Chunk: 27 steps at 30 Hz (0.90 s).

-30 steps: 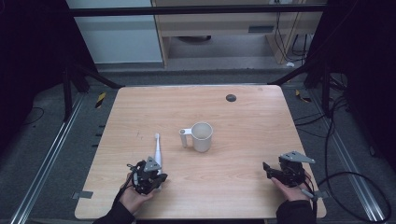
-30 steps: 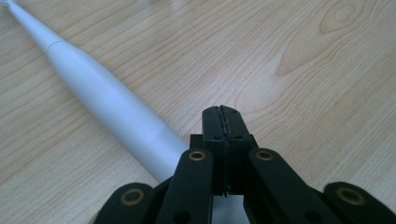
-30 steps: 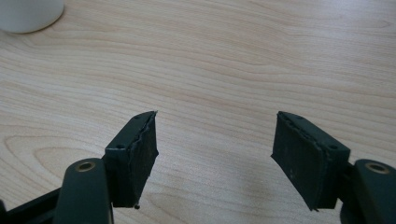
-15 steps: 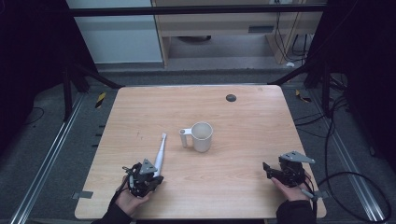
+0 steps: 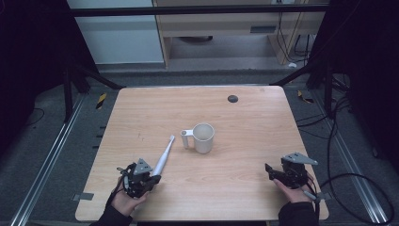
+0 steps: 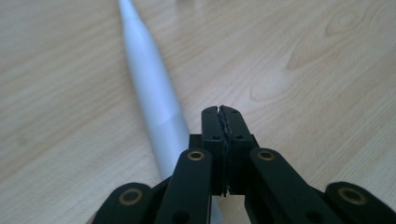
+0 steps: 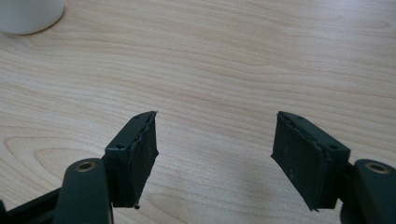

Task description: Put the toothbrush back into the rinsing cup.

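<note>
The left gripper (image 5: 149, 181) rests at the table's (image 5: 254, 122) near left corner, its jaws pressed together with nothing between them. A white toothbrush (image 5: 162, 158) lies flat on the wood just beside those jaws and passes under the gripper's body, so its butt end is hidden. In the left gripper view the toothbrush (image 6: 152, 88) is cut off at the top edge; the head cannot be made out. The right gripper (image 5: 271, 172) sits at the near right, well apart, jaws wide and empty. A white mug (image 5: 202, 138) stands upright mid-table, near the brush tip. In the right gripper view only the mug's (image 7: 28, 14) base shows.
</note>
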Each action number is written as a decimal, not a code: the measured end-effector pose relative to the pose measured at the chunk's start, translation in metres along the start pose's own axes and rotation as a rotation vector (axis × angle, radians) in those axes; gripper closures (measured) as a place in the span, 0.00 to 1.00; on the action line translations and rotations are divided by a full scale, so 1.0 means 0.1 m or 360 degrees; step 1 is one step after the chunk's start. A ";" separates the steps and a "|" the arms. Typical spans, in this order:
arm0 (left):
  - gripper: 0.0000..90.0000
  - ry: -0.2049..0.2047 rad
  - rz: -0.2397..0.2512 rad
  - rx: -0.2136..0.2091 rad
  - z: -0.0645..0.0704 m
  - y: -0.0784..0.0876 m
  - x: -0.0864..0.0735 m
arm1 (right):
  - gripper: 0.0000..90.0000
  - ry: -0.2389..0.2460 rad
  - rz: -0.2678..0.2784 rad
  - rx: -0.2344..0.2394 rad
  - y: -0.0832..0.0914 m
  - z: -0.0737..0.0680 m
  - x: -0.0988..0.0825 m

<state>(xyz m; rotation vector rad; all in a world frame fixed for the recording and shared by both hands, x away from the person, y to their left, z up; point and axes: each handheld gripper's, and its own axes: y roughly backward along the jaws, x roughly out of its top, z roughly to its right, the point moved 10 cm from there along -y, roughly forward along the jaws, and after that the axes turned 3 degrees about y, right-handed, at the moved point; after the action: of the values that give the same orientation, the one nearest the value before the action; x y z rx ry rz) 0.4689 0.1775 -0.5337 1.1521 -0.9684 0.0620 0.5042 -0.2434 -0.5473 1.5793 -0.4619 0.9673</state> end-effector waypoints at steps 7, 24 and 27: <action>0.94 0.0090 0.0124 0.0092 -0.25 0.16 0.26 | 0.34 0.0004 -0.0004 0.0003 -0.01 -0.01 0.00; 0.67 0.0192 0.0102 0.0179 -0.63 0.09 0.60 | 0.33 0.0016 -0.0013 -0.0005 -0.01 -0.01 0.00; 0.62 0.0215 0.0058 0.0160 -0.66 0.07 0.65 | 0.33 0.0019 -0.0013 -0.0007 -0.01 -0.02 0.00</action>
<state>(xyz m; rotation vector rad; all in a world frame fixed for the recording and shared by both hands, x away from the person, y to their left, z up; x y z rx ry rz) 0.5458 0.2047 -0.4894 1.2064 -0.8744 0.2171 0.5046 -0.2414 -0.5482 1.5698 -0.4491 0.9685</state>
